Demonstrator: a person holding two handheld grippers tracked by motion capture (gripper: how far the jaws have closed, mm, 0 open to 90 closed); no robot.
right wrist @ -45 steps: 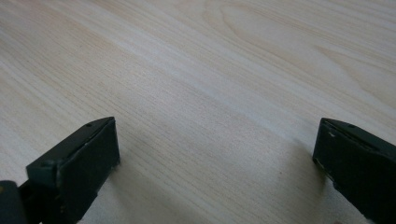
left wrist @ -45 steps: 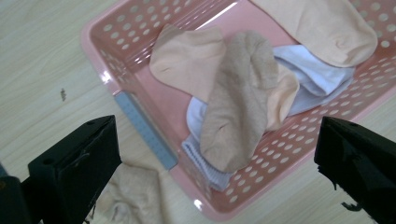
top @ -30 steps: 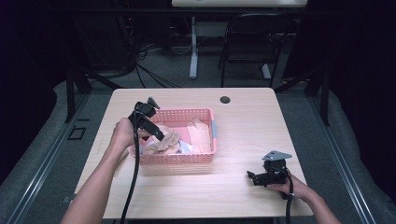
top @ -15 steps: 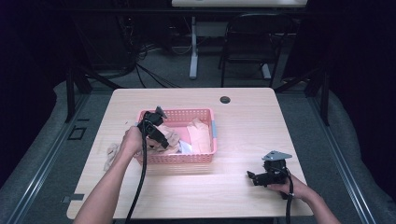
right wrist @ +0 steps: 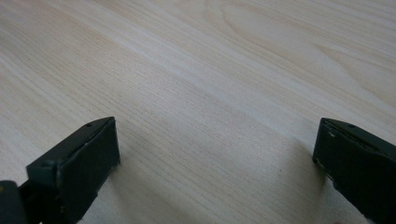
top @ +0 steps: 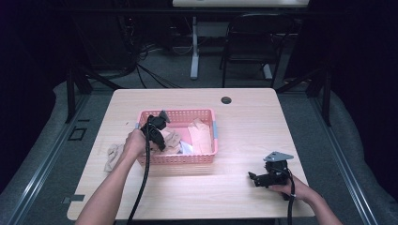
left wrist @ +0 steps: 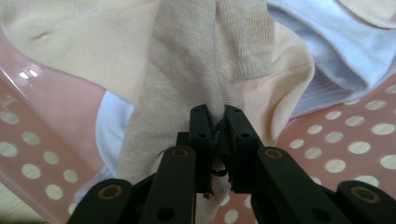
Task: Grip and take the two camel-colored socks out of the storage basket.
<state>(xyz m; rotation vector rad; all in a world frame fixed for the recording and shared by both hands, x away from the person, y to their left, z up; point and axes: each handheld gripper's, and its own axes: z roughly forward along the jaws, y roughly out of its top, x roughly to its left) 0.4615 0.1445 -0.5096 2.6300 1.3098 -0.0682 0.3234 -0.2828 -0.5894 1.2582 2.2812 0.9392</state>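
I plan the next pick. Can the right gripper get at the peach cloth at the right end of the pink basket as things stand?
Probably yes. The right gripper is open and holds nothing, the table between it and the pink basket is bare, and the peach cloth lies uncovered. The left gripper is busy at the other end.

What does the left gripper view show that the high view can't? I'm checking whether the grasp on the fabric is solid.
Left gripper view alone: the left gripper has its jaws closed on a fold of the beige cloth, with white cloth beside it. High view alone: the right gripper resting on the table, apart from the basket, and another beige cloth lying outside it. Both: the pink basket and the gripped cloth.
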